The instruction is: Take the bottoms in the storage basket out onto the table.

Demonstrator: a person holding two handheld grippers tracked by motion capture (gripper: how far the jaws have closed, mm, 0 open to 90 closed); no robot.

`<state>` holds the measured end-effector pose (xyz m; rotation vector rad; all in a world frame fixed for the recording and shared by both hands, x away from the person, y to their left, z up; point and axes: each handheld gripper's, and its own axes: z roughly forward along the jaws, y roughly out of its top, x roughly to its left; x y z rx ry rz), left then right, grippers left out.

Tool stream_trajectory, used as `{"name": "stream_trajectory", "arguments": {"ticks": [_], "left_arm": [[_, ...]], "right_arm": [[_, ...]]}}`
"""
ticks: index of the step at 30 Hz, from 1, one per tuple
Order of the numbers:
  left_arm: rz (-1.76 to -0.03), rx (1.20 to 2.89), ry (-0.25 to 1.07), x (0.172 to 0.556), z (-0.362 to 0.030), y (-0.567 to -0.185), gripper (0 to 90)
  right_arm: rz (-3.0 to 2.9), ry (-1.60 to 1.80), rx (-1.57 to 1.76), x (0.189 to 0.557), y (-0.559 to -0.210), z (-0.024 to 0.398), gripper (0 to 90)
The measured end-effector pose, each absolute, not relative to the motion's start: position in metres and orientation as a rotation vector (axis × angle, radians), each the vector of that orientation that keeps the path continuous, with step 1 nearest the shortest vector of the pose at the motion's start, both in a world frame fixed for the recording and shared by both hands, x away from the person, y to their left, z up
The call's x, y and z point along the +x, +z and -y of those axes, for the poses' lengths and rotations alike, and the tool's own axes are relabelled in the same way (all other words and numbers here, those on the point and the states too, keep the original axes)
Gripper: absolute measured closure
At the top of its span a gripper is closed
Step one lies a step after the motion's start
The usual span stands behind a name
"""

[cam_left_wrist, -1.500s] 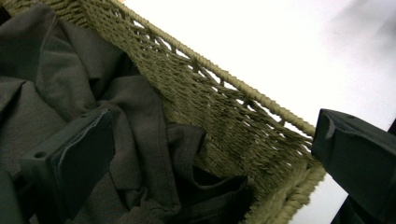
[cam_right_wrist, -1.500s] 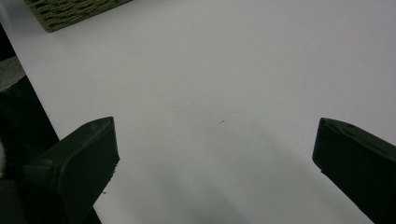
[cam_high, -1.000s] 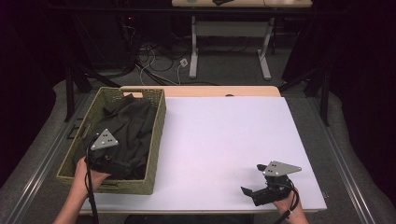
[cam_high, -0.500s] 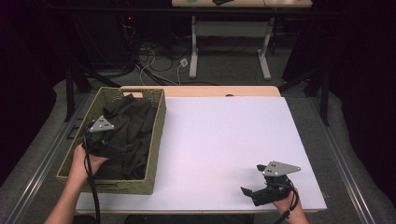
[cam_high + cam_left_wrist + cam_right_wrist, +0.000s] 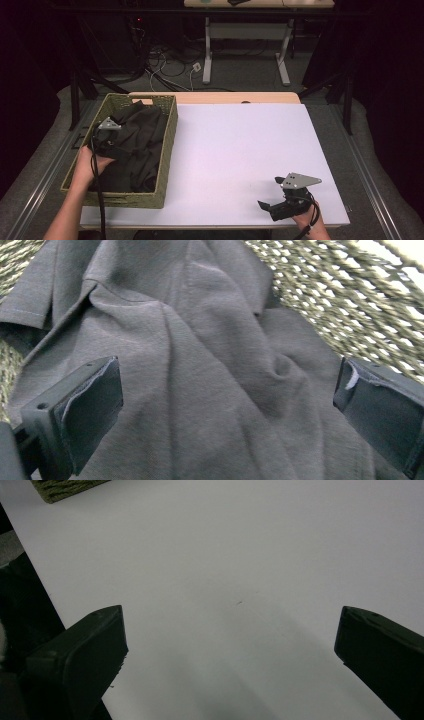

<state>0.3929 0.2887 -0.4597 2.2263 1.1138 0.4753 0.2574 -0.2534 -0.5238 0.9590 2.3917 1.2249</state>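
A woven green basket [image 5: 169, 145] stands on the left of the white table [image 5: 240, 145] and holds a pile of dark grey cloth [image 5: 142, 135]. My left gripper [image 5: 111, 142] is inside the basket, low over the cloth, held by a hand at the basket's left wall. In the left gripper view the jaws stand wide apart over the crumpled dark cloth [image 5: 210, 370], with the basket wall [image 5: 340, 305] behind. My right gripper [image 5: 272, 207] rests near the table's front right edge, open. Its view shows bare white table [image 5: 240, 570] between the jaws.
A basket corner [image 5: 65, 490] shows at the top left of the right gripper view. Beyond the table lie cables [image 5: 165, 65] on the floor and the white legs of another table [image 5: 207, 50]. Dark stands [image 5: 80, 85] flank the left side.
My left gripper has moved away from the basket's front toward its middle, farther from the person, still over the cloth. The right gripper has stayed put.
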Motion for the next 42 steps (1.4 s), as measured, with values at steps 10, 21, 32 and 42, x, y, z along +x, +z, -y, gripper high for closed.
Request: {"name": "stream_trajectory", "arguments": {"ticks": [10, 21, 32, 42], "left_arm": [[-1.187, 2.233, 0.469, 0.413, -0.298, -0.466, 0.0], [-1.299, 2.267, 0.41, 0.426, -0.304, -0.482, 0.0], [-1.291, 2.317, 0.379, 0.432, -0.297, -0.489, 0.0], [-1.266, 2.33, 0.31, 0.456, -0.28, -0.486, 0.0]], "right_arm": [[-2.393, 1.231, 0.942, 0.256, -0.524, 0.252, 0.1], [-2.387, 1.24, 0.928, 0.255, -0.523, 0.251, 0.1], [-2.392, 1.228, 0.917, 0.254, -0.522, 0.25, 0.1], [-2.387, 1.235, 0.925, 0.257, -0.525, 0.25, 0.2]]}}
